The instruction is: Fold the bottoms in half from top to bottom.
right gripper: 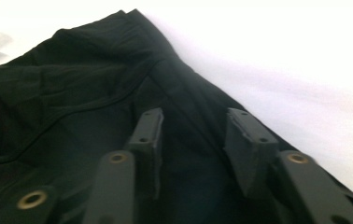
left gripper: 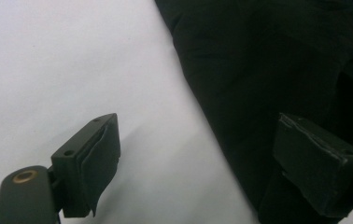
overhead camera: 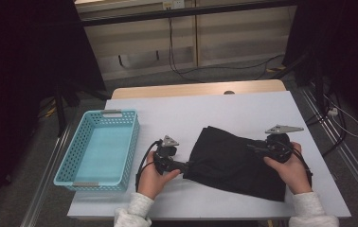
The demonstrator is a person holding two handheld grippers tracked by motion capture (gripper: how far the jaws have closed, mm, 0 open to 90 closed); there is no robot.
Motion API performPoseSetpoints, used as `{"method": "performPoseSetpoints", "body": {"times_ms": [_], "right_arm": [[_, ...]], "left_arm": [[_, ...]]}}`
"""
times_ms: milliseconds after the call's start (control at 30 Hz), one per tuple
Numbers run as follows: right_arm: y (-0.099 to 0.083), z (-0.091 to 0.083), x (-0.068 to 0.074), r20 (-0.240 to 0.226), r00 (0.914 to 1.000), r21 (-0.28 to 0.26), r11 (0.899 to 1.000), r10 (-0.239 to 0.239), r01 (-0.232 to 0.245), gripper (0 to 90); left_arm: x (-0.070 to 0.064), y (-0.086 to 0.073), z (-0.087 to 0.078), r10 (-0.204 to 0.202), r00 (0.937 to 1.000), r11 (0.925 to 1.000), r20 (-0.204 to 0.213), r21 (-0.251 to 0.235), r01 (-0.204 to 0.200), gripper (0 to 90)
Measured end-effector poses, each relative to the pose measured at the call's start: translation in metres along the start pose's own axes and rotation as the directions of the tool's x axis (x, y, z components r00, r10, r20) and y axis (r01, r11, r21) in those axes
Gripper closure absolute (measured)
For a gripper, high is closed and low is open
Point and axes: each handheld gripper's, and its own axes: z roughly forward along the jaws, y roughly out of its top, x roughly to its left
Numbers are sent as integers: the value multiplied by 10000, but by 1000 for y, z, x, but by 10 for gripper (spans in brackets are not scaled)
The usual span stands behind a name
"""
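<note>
A black folded cloth [overhead camera: 236, 161] lies on the white table [overhead camera: 243, 109], right of centre. My left gripper [overhead camera: 188, 165] is at the cloth's left edge. In the left gripper view it [left gripper: 202, 158] is open wide, one jaw over bare table and the other over the cloth [left gripper: 258, 70], with the cloth's edge running between them. My right gripper [overhead camera: 254, 148] hovers over the cloth's right part. Seen in the right gripper view, it [right gripper: 195, 140] is open above the dark fabric [right gripper: 72, 107], nothing pinched between its jaws.
A light blue plastic basket [overhead camera: 127, 142] stands empty at the table's left side, close to my left hand. The table's far half is bare white surface. Cables and dark stands lie on the floor beyond the table.
</note>
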Motion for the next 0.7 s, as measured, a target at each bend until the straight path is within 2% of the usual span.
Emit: {"method": "performPoseSetpoints", "body": {"times_ms": [200, 400, 700], "right_arm": [[-2, -5, 6, 173, 9999, -48, 10000, 5, -4, 415], [-11, -15, 11, 378, 9993, -46, 10000, 48, -46, 323], [-32, -25, 19, 471, 9988, 149, 9998, 157, -164, 338]], "left_arm": [[0, 0, -3, 7, 10000, 10000, 10, -59, -7, 153], [-1, 1, -5, 53, 10000, 9999, 2, -142, -53, 154], [-3, 0, -9, 73, 9999, 9998, 77, -181, -72, 155]]}}
